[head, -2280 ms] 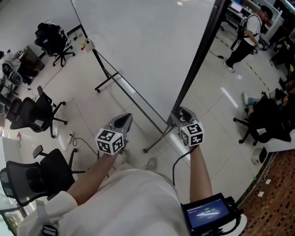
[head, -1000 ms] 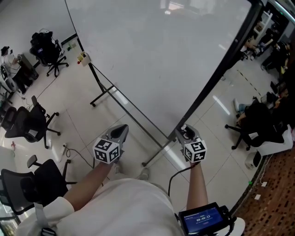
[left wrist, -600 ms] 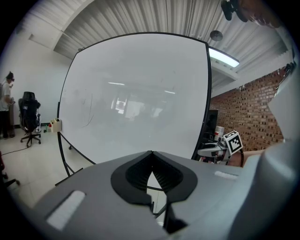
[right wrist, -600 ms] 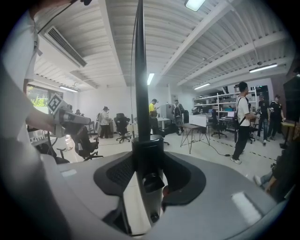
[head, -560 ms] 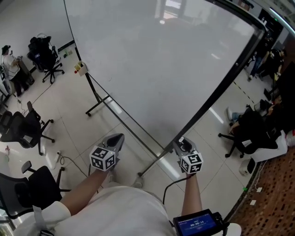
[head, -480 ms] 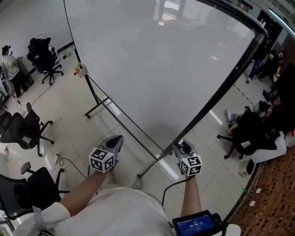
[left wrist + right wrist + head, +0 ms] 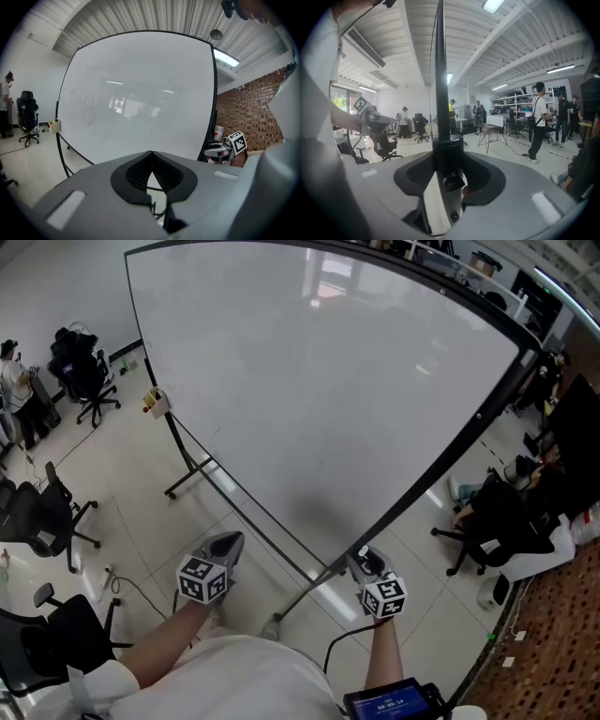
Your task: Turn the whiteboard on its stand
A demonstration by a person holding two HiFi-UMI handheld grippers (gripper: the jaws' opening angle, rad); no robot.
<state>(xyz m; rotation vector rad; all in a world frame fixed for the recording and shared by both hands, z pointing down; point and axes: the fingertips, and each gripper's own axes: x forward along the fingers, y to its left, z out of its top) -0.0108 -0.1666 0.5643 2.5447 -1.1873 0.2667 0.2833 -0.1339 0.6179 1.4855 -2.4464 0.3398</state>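
Floor (image 7: 122, 474) of pale glossy tile runs through a large open workroom. One whiteboard (image 7: 319, 381) stands on its stand (image 7: 187, 463) straight ahead, with three black office chairs (image 7: 42, 521) off to the left. Two claws show: the left claw (image 7: 230, 542) pressed together and empty, the right claw (image 7: 362, 561) clamped on the whiteboard's black edge.

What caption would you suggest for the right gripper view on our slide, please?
Right gripper clamped on the whiteboard's black frame, with a person standing in the background.
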